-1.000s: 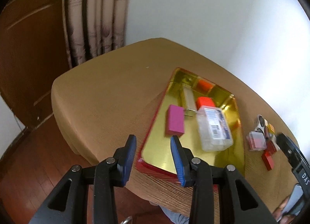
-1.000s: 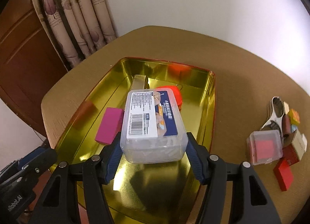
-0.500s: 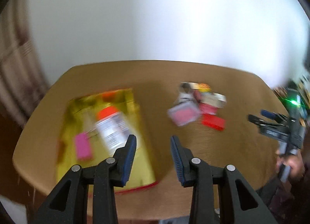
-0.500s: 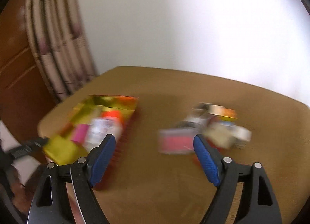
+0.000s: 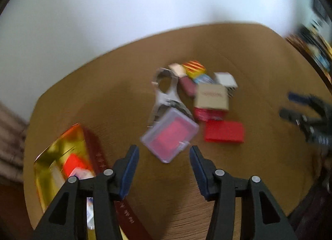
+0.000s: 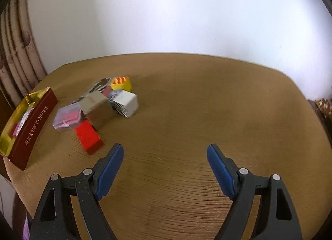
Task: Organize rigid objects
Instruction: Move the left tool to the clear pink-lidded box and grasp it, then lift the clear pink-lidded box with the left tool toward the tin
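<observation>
- Since a second ago, the clear labelled box has been let go in the gold tin (image 5: 62,148) and both grippers have been swung over to the loose pile.
- Left gripper (image 5: 164,169): fingers apart, nothing held, lined up just short of the clear case (image 5: 169,134) with the pink insert.
- Right gripper (image 6: 165,167): fingers wide apart, empty, parked over bare surface (image 6: 186,105), well apart from the pile.
- Still to be sorted: red block (image 5: 224,131), tan box (image 5: 211,96), white cube (image 6: 126,103), metal tool (image 5: 166,92), all crowded together and touching.
- Possible trouble: the case could be skidded away or a neighbour nudged, since it's slick and packed in tight.
</observation>
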`<state>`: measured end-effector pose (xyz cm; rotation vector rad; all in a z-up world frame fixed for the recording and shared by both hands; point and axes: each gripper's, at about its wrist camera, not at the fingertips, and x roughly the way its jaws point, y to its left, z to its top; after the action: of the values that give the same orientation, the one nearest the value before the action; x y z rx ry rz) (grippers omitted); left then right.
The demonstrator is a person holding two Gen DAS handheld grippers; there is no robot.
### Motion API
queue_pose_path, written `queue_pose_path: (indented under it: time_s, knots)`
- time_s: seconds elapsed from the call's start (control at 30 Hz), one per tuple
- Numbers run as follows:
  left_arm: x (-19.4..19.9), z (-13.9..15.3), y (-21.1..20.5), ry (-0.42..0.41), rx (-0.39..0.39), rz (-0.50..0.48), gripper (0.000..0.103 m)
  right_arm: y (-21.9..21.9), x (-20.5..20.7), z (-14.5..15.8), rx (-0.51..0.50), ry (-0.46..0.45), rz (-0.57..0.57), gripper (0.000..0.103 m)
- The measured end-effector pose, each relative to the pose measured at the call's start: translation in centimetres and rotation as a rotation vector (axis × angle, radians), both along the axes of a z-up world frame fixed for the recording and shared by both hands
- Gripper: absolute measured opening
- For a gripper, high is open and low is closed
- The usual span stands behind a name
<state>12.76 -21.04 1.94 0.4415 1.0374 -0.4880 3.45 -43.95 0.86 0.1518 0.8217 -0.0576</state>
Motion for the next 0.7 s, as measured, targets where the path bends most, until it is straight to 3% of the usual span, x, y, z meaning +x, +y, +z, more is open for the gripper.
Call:
queue_pose_path:
  time_s: [0.27,0.7]
  knots:
    - [2.2,-1.2,-2.6,0.058,0.092,-0.192,0.052,-1.9,0.0,-1.4,0.118,0.009,0.018,0.08]
    - [8.2,-3.7,-4.6,0.168,0.136,-0.294,0.054,-1.6,0.4,-2.1,0.197,0.022,0.063,0.08]
